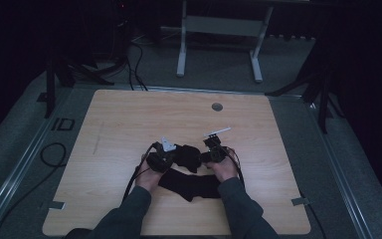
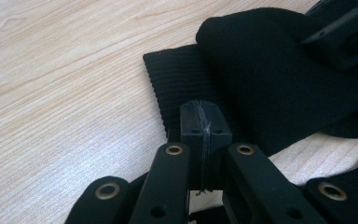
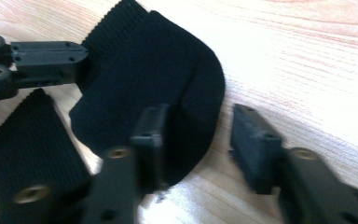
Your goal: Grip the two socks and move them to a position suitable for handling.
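Black sock [image 1: 189, 172] lying partly folded on the wooden surface [image 1: 129, 124] between both hands, left gripper [image 2: 200, 116] jaws pressed together at its ribbed cuff, right gripper [image 3: 198, 140] jaws spread, folded toe end between them, unpinched.

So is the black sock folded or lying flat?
Folded: the sock has its rounded end doubled over the ribbed cuff, and another ribbed part lies beside it on the table.
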Demonstrator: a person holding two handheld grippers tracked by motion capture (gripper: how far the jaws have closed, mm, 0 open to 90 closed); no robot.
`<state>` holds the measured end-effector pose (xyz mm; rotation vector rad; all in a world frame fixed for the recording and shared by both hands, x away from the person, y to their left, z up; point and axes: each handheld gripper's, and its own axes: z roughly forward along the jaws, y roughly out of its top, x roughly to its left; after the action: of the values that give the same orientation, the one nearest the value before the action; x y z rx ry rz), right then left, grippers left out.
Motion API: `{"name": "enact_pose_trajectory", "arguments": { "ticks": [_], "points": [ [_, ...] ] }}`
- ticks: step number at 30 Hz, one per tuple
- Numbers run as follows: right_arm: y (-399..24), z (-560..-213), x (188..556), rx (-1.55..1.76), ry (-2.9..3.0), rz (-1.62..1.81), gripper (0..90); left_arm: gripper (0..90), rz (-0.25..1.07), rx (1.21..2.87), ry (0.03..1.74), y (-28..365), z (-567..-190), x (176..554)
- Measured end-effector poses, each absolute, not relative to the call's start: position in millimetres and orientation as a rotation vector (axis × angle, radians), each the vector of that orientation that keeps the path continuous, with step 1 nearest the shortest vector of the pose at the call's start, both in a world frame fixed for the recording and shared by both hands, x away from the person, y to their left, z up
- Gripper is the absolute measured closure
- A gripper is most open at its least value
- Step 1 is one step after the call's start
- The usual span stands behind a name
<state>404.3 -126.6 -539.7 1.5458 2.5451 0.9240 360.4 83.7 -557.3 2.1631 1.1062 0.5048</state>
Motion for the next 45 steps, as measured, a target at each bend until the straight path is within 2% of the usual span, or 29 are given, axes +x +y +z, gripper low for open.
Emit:
{"name": "enact_pose_trajectory", "arguments": {
  "ticks": [1, 2, 3, 4, 16, 27, 33, 37, 38, 39, 42, 45],
  "points": [
    [-127, -540, 404, 1.546, 2.545, 0.924, 62.4, 90.0, 0.505, 2.163, 1.106, 84, -557, 360],
    [-128, -539, 403, 1.518, 2.547, 0.927, 76.7, 90.0, 0.504, 2.163, 1.102, 84, -557, 360],
    [-128, -539, 403, 1.518, 2.547, 0.927, 76.7, 90.0, 0.504, 2.163, 1.102, 84, -557, 360],
    [-129, -536, 400, 1.487, 2.539, 0.933, 84.2, 90.0, 0.500, 2.165, 1.099, 85, -557, 361],
    [-159, -507, 378, 1.300, 2.464, 0.828, 85.7, 90.0, 0.481, 2.172, 1.112, 84, -556, 362],
    [-205, -508, 382, 1.345, 2.362, 0.673, 85.9, 86.9, 0.467, 2.184, 1.112, 83, -553, 363],
    [-215, -510, 385, 1.384, 2.325, 0.610, 86.1, 86.0, 0.462, 2.210, 1.101, 83, -552, 365],
    [-220, -512, 386, 1.418, 2.334, 0.623, 83.6, 76.7, 0.430, 2.186, 1.121, 85, -547, 364],
    [-221, -512, 385, 1.413, 2.335, 0.639, 76.6, 74.9, 0.408, 2.153, 1.117, 87, -541, 362],
    [-221, -512, 385, 1.413, 2.335, 0.639, 76.6, 73.5, 0.408, 2.153, 1.117, 87, -541, 362],
    [-221, -509, 385, 1.417, 2.319, 0.635, 67.2, 69.5, 0.382, 2.114, 1.129, 92, -533, 358],
    [-219, -506, 385, 1.413, 2.306, 0.615, 63.1, 66.5, 0.340, 2.077, 1.147, 98, -529, 354]
  ]
}}
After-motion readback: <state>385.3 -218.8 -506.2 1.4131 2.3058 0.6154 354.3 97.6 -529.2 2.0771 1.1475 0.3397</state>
